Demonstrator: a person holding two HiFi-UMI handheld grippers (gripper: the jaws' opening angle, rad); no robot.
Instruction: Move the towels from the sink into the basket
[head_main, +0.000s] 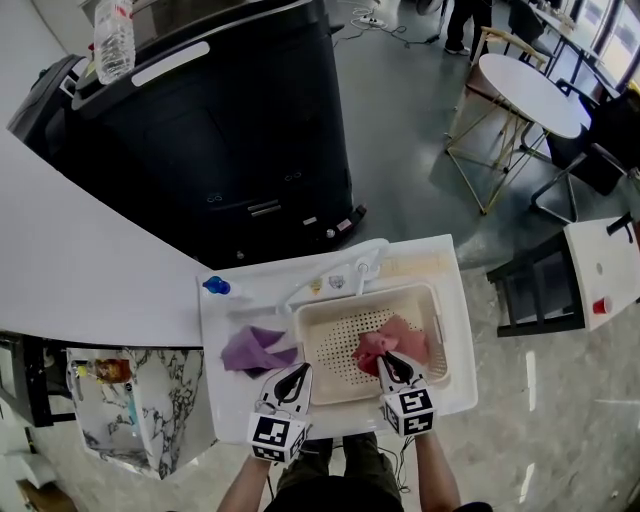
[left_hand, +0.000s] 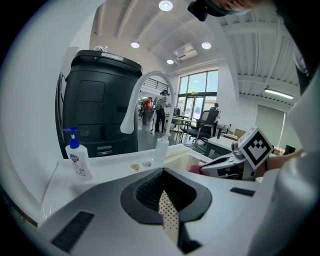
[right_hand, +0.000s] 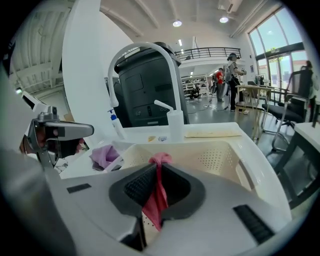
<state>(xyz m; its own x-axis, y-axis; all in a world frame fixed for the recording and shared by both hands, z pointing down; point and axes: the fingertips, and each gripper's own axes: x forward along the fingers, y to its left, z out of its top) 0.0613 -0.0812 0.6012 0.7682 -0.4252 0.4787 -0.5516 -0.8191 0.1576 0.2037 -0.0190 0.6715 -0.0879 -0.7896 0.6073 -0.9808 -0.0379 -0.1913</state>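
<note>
White worktop (head_main: 222, 395) with a sink fills the near ground. Closest, the right tongs (head_main: 386, 364) are pinched almost shut on a pink towel (head_main: 392, 342), which is inside the rim of the perforated basket (head_main: 437, 300), low over its floor. The left tongs (head_main: 298, 372) are closed and empty at the basket's near-left corner. The drop looks to be the step in hand, so next the right tongs need to open and let go. Just left of the basket a purple towel (head_main: 250, 348) waits on the worktop, with the faucet (head_main: 335, 275) behind.
</note>
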